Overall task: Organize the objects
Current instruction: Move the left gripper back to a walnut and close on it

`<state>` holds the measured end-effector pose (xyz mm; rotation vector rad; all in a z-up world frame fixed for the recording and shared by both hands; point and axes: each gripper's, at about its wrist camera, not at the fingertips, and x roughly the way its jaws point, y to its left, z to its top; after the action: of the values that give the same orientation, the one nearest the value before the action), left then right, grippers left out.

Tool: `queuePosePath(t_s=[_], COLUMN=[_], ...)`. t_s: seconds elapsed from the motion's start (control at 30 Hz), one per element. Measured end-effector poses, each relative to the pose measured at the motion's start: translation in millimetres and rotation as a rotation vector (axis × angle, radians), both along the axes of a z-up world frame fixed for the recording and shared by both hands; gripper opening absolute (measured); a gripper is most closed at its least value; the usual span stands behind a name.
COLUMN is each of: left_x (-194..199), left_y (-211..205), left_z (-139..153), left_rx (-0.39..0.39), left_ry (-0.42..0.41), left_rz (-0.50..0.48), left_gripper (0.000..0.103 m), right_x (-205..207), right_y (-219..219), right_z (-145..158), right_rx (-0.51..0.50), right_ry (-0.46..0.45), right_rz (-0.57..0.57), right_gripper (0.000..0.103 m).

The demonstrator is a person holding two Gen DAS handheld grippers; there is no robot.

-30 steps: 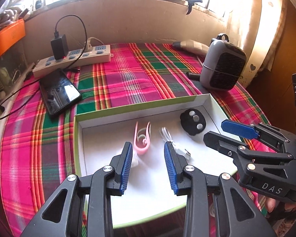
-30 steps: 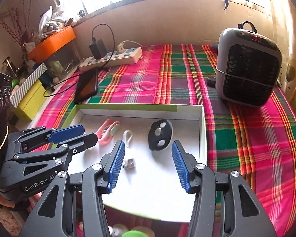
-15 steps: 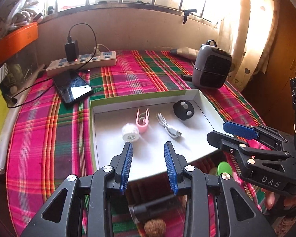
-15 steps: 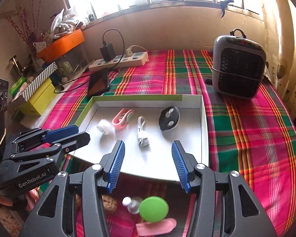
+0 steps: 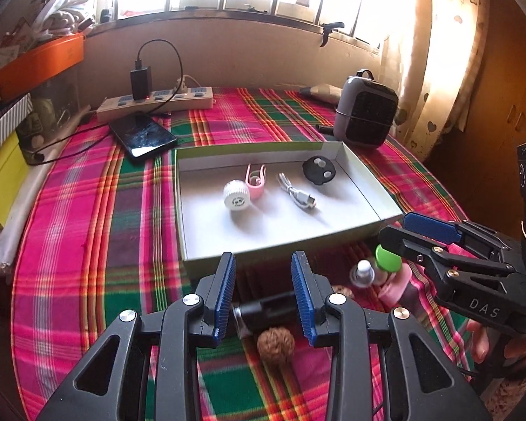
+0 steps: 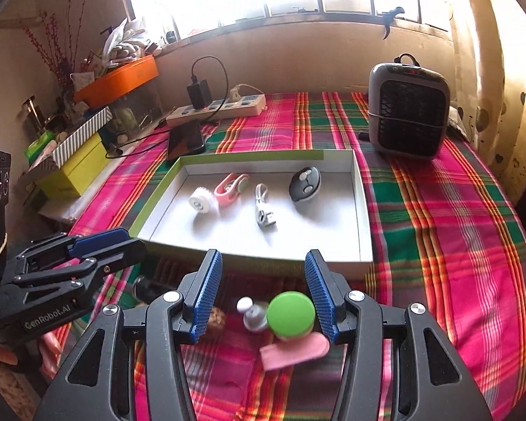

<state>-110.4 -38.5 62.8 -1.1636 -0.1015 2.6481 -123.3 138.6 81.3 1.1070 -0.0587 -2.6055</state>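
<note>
The plaid-covered table [image 5: 87,231] bears a shallow box [image 5: 291,245] at centre, phone [image 5: 142,135] and power strip [image 5: 154,103] upper left, heater [image 5: 364,115] upper right

Hidden, cropped and blurred items near the front edge of the table.
The black cylinder [image 5: 263,310] is blurred and partly behind the left gripper's [image 5: 263,291] fingers; the pink item [image 6: 294,349] lies half under the green cap [image 6: 291,313]; the white box's [image 6: 363,210] near wall is motion-blurred.
</note>
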Motion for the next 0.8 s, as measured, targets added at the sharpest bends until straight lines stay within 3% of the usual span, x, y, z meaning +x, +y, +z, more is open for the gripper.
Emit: queuePosePath(t_s=[0.8], left_x=[39], left_y=[-12], left_z=[-41], left_rx=[0.056], left_ry=[-0.049], left_rz=[-0.035], left_gripper=[0.035], right_x=[46], right_y=[28], right_z=[-24], right_rx=[-0.017], right_ry=[0.007], right_rz=[-0.056], right_gripper=[0.051])
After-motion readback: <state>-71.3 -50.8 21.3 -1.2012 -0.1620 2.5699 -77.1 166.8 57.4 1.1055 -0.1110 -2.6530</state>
